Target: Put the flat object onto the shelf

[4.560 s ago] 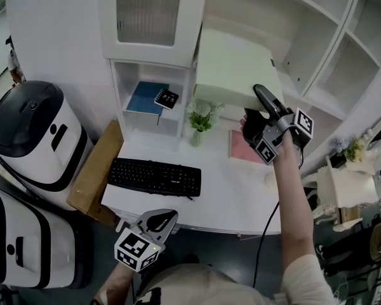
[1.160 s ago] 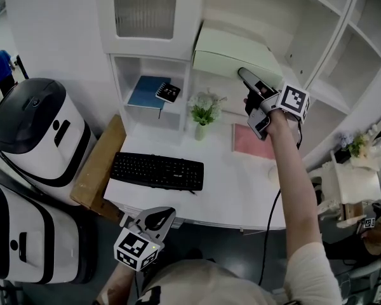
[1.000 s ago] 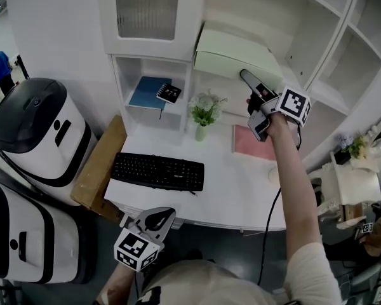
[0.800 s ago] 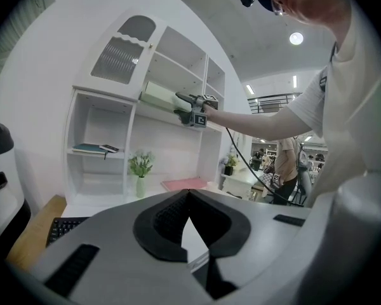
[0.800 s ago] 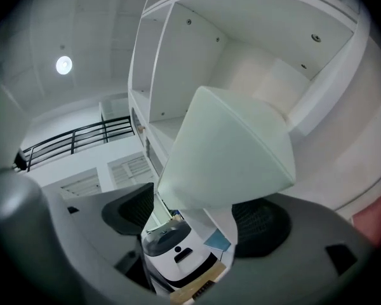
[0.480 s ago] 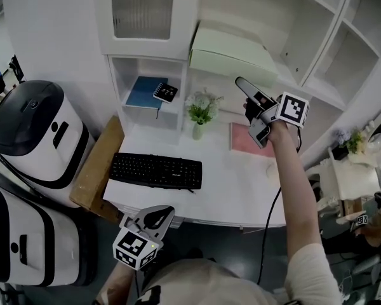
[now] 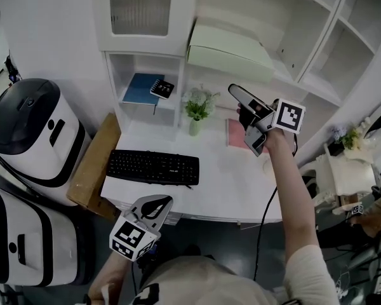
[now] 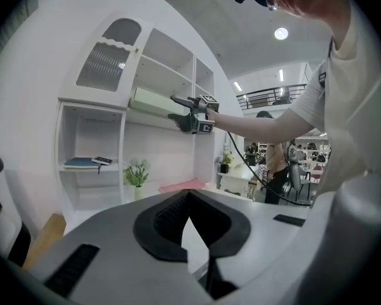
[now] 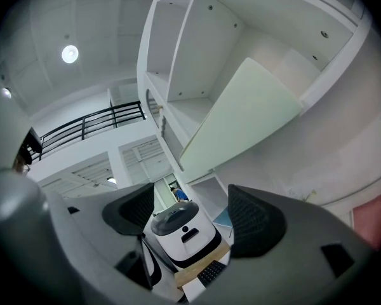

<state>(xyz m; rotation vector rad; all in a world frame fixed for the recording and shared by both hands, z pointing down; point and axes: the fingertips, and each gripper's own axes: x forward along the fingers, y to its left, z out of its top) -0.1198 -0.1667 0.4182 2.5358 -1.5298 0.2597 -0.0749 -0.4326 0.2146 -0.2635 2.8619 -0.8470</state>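
Observation:
The flat object is a pale green board; it lies on the white shelf above the desk, its front edge over the lip. From below, the right gripper view shows the same board resting there. My right gripper hangs in the air just below and in front of the board, open and holding nothing, apart from it. Between its pads only the room shows. My left gripper stays low by the desk's front edge, its jaws closed together with nothing in them.
On the white desk lie a black keyboard and a pink pad, with a small flower vase behind. A blue book fills the left cubby. A white-and-black machine and a cardboard box stand left.
The right gripper, earlier holding the green board at the shelf, has let it go. Over the last second it has drawn back and down from the board. The left gripper has barely moved.

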